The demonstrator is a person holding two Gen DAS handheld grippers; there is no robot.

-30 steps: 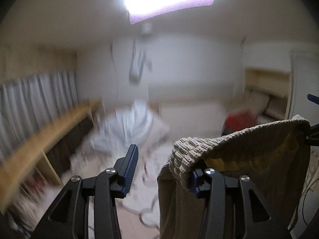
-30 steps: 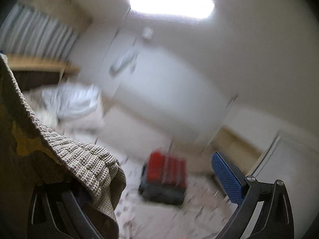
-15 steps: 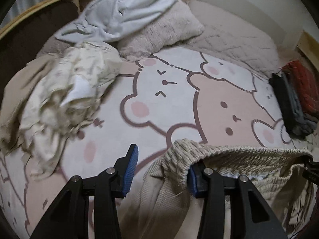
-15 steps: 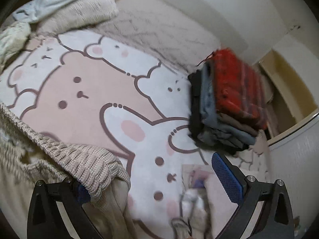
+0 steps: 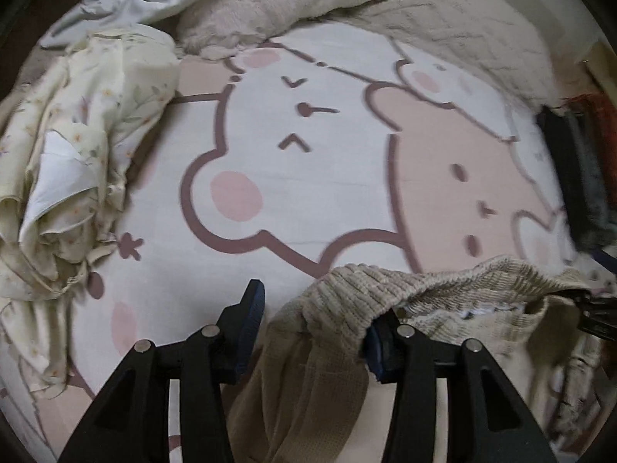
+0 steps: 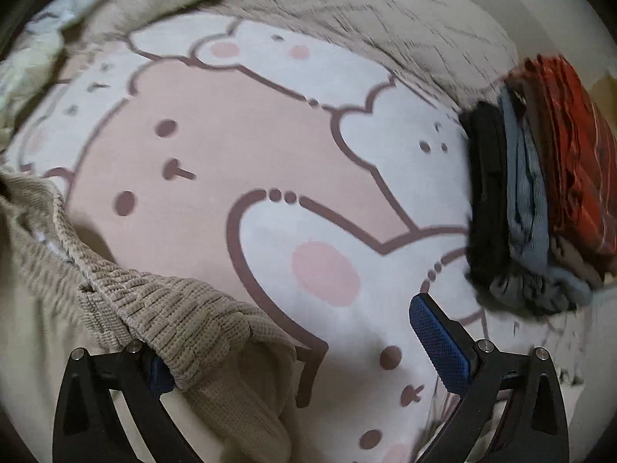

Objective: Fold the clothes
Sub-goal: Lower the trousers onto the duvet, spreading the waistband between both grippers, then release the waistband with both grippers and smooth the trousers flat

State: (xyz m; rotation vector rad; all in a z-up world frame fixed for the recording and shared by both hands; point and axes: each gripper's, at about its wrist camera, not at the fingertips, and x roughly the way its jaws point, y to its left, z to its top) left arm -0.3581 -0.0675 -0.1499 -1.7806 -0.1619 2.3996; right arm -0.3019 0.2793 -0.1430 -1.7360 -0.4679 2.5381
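Left wrist view: beige knit sweater [image 5: 354, 293] hung by its ribbed edge over the finger of left claw [image 5: 316, 305] nearest the other claw; outer pad bare, jaws apart, clamped on nothing. Same in right wrist view: rib looped over one finger of right claw [image 6: 287, 332], other blue pad bare, jaws wide apart. Stretched between the two claws, body sagging below them, close over the bear-print bed sheet [image 5: 308, 193] just ahead.

Judged step: laying the sweater out flat on the bed before the first fold. Next move calls for lowering both claws evenly, keeping the edge taut, then slipping the fingers out without dragging the knit.

Crumpled floral garment [image 5: 77, 135] ahead-left of left claw; stack of folded clothes [image 6: 540, 193] ahead-right of right claw, both off the likely landing spot.

Searched for brands, labels, writing: none readable.
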